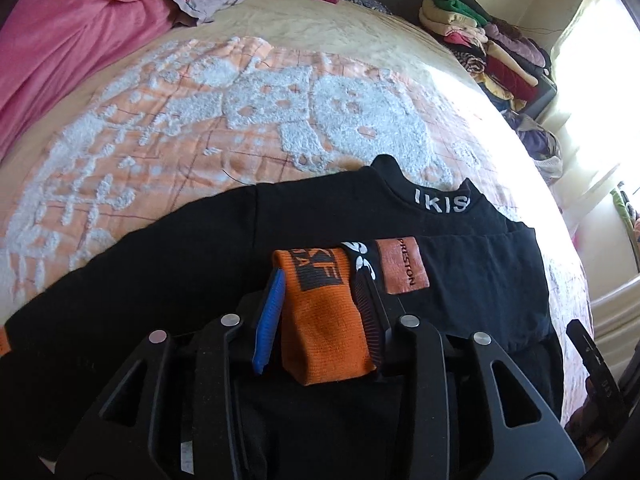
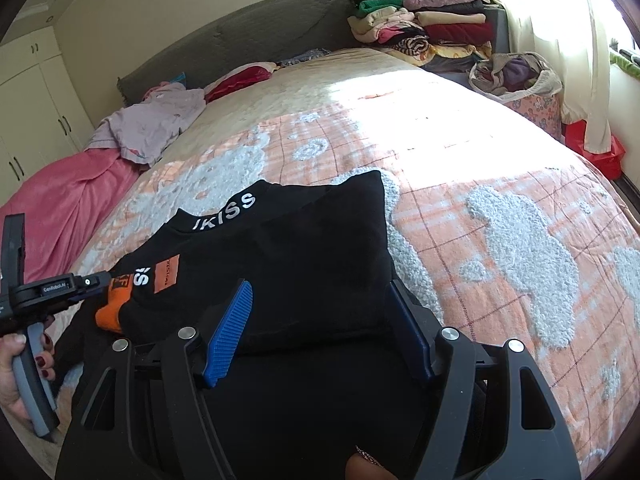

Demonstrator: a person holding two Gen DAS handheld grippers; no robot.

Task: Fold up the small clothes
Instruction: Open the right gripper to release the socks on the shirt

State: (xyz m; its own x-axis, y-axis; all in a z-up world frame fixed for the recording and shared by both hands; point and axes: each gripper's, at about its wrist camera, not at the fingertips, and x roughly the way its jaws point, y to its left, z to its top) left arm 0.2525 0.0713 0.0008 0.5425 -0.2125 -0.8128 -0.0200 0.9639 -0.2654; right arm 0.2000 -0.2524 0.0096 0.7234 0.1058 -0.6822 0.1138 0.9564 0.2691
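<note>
Black fabric covers the near part of the bed (image 2: 460, 120): a small black top (image 2: 304, 248) lies flat on the orange-and-white patterned blanket (image 1: 200, 120), its collar lettered in white and pointing toward the headboard (image 2: 256, 36). The left gripper (image 1: 320, 312) is clamped on the top's orange sleeve cuff (image 1: 324, 320), which bears a dark printed block and is held over the chest area, just beside an orange patch (image 1: 402, 266). The right gripper (image 2: 320, 336) has its fingers spread apart over the garment's right side, with nothing between the blue pads (image 2: 230, 334). A pink sheet (image 1: 68, 52) lies bunched along the far left of the bed, and folded clothes (image 2: 424, 28) are stacked at the far right corner near the curtained window (image 2: 540, 12).
</note>
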